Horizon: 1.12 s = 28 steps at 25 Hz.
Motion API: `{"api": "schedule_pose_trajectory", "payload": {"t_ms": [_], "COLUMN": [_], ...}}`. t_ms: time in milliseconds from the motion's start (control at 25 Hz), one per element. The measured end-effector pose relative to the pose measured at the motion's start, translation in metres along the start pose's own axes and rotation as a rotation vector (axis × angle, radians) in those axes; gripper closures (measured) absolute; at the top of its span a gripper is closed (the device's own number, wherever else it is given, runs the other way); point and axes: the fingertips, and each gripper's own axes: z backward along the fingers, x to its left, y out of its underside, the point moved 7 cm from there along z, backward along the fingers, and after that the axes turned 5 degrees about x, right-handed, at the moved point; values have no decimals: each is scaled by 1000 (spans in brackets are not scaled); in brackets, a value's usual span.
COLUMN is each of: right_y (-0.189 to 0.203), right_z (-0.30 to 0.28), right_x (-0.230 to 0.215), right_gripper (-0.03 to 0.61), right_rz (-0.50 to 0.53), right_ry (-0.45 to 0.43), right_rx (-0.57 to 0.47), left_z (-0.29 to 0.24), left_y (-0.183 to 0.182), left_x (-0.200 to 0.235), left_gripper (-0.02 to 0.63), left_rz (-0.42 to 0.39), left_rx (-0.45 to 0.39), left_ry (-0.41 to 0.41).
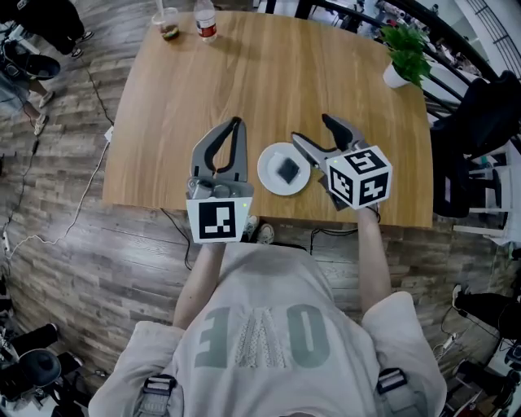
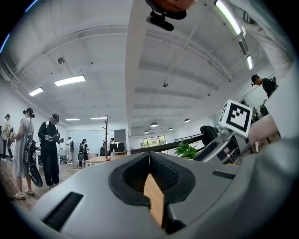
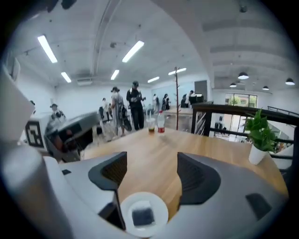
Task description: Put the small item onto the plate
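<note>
While left claw [image 2: 149,158] faces people [image 2: 49,142] | right claw [image 3: 152,170] frames small item [image 3: 143,216] on plate [image 3: 161,205]

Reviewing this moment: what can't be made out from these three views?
small item: dark and squarish on the plate, but tiny in the head view and blurred in the right gripper view, so its kind is unclear.
plate: absent from the left gripper view, which points toward the ceiling past shut jaws.
bottle: label too small to read in any view.
cup: contents too small to identify.
</note>
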Motion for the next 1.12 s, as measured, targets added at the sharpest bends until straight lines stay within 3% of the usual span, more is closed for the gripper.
{"api": "schedule_pose_trajectory", "payload": {"t_ms": [120, 200, 320, 440, 640, 1120], "right_y": [-28, -35, -35, -27, -15, -12], "right_z": [41, 68, 95, 103, 101, 100], "right_x": [-4, -4, 5, 22, 39, 49], "right_gripper": [266, 532, 560, 560, 561, 561], "right_rz": [-118, -197, -224, -178, -104, -62], "right_ry": [69, 177, 283, 336, 415, 417], "right_rx": [-292, -473, -615, -633, -579, -546], "left_z": [-2, -5, -7, -5, -2, 1], "left_y": [-8, -17, -31, -46, -67, -63], "left_x": [-3, -4, -4, -3, -8, -13], "left_gripper": [604, 604, 604, 604, 604, 604], "left_rz": [-10, -35, -43, -39, -60, -57], "left_rx": [-10, -35, -62, -90, -148, -147], "left_ry": [15, 28, 39, 53, 74, 93]}}
